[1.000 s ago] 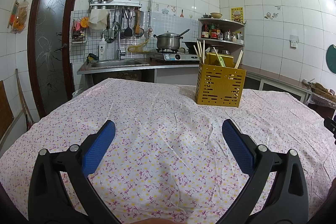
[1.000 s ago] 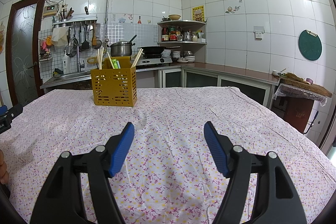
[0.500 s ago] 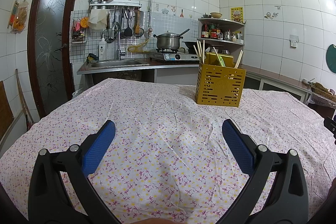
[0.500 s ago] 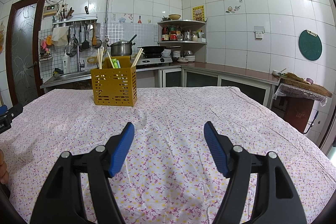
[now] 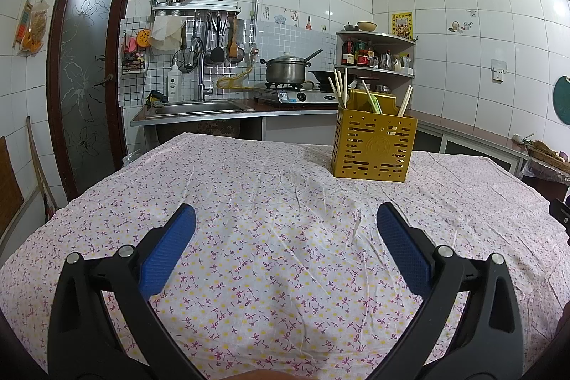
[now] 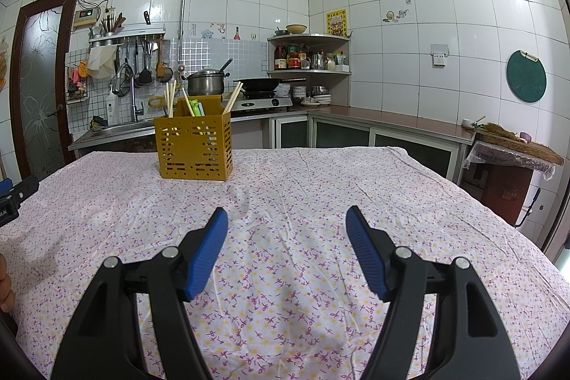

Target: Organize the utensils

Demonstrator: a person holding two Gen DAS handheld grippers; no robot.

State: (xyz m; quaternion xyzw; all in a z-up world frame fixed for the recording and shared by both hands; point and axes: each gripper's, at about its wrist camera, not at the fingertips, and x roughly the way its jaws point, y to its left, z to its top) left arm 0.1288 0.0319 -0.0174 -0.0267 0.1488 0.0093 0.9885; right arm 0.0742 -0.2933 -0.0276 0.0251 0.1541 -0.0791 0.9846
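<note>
Two open grippers waited over a flowered cloth, the caddy standing far off.

The caddy (image 5: 374, 148) was a yellow slotted box (chopsticks (image 5: 339, 86) and a green utensil poking upright from its top), sitting at one o'clock from the left gripper (image 5: 285, 219) and at eleven o'clock from the right gripper (image 6: 286, 219). Both held their blue jaws wide apart with nothing between. The cloth (image 6: 302, 194) lay bare from the fingertips to the caddy, its far edge just behind the box; its right edge dropped away at three o'clock in the right view, near the counter (image 6: 392, 123).
</note>
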